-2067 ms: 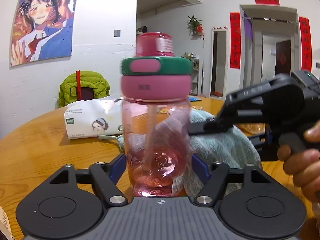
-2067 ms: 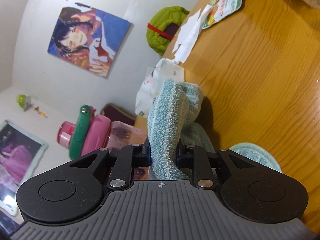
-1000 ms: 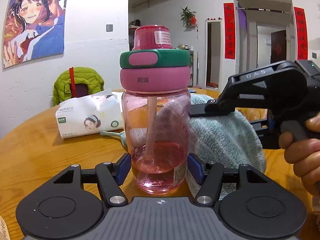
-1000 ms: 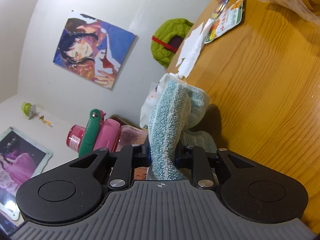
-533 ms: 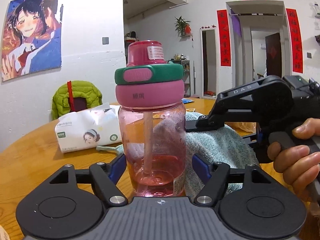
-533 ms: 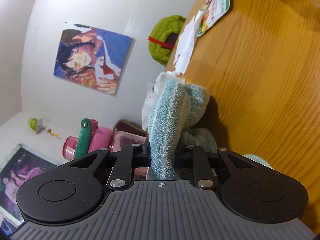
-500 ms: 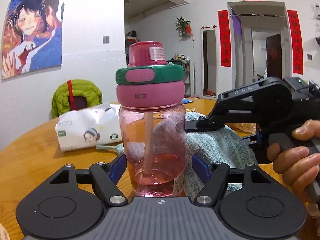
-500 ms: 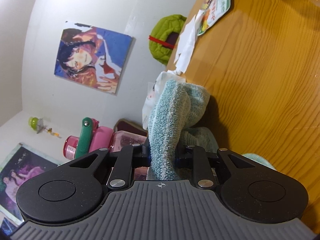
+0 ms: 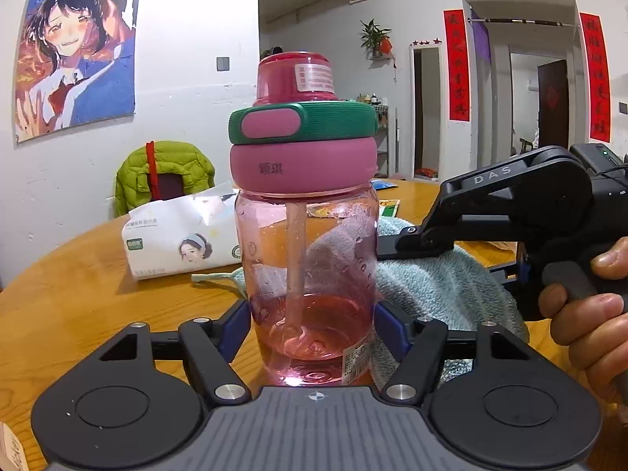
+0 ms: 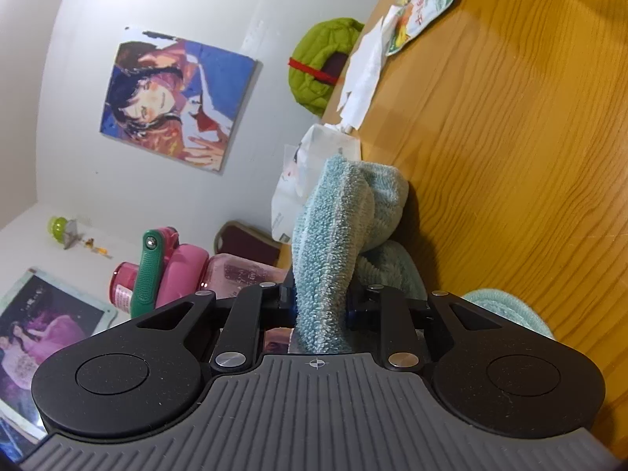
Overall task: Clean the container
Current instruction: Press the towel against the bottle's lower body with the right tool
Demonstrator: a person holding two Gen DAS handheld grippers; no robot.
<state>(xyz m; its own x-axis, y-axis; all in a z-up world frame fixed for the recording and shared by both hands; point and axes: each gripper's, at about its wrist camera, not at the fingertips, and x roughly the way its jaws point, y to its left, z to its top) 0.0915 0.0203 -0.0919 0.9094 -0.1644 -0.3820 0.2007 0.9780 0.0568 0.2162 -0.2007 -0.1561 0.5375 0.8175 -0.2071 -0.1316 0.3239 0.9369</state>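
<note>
A pink see-through bottle (image 9: 310, 274) with a pink and green lid and an inner straw stands upright on the wooden table (image 9: 78, 298). My left gripper (image 9: 312, 325) is shut on its lower body. My right gripper (image 10: 320, 302) is shut on a light blue towel (image 10: 333, 235) and comes in from the right in the left wrist view (image 9: 396, 243). The towel (image 9: 439, 286) lies against the bottle's right and far side. The bottle also shows at the lower left of the right wrist view (image 10: 235, 274); that view is rolled on its side.
A white tissue pack (image 9: 176, 239) lies on the table behind the bottle to the left. A green jacket (image 9: 165, 172) hangs on a chair at the far edge. Paper scraps (image 10: 365, 74) and a snack packet (image 10: 428, 4) lie farther along the table.
The bottle stays gripped and upright with only small shifts. The right gripper with the towel has slid slightly along the bottle's right side.
</note>
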